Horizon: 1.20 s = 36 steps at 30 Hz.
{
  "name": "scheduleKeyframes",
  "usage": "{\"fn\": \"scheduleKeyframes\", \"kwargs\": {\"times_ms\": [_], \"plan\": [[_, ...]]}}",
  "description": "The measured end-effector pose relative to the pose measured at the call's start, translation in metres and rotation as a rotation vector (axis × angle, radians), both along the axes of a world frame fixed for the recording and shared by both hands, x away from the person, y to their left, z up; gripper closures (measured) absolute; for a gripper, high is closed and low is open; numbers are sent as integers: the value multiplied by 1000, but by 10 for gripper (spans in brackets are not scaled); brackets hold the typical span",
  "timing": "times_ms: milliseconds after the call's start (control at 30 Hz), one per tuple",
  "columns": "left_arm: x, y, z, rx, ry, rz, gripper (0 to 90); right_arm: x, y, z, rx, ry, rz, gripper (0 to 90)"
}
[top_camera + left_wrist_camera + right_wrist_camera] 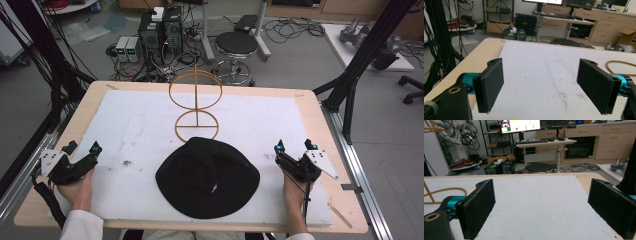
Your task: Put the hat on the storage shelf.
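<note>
High view: soft black floppy hat (207, 178) lying mid-desk on white foam mat (135, 130), touching thin wire ring stand (196, 102); left gripper (82, 152) and right gripper (295, 148) flanking, felt-padded jaws wide open, empty.

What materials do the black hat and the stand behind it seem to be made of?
The hat looks like soft matte black fabric: its brim lies limp and creased. The stand seems thin bent wood or rattan, possibly coated wire: tan, smooth hoops on a slim post.

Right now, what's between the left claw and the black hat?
Just bare white mat with a small brown stain, as the high view shows. The left claw and hat sit apart.
</note>
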State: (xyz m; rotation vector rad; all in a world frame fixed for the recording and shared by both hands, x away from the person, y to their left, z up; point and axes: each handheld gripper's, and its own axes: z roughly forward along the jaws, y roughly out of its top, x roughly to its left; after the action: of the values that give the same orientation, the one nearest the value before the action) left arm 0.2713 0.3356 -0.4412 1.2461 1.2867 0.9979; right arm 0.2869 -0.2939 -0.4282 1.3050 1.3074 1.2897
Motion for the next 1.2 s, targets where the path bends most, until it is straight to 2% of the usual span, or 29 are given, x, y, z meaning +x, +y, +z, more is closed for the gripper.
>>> {"fn": "scheduleKeyframes", "kwargs": {"times_ms": [233, 367, 800, 1200], "plan": [[2, 0, 0, -2, 1, -2, 218, 0, -1, 0, 9, 6, -2, 65], [1, -2, 0, 16, 1, -2, 218, 0, -1, -1, 11, 6, -5, 65], [2, -2, 0, 7, 4, -4, 218, 0, -2, -1, 17, 14, -6, 65], [2, -1, 0, 1, 5, -6, 218, -1, 0, 3, 9, 1, 27, 66]]}}
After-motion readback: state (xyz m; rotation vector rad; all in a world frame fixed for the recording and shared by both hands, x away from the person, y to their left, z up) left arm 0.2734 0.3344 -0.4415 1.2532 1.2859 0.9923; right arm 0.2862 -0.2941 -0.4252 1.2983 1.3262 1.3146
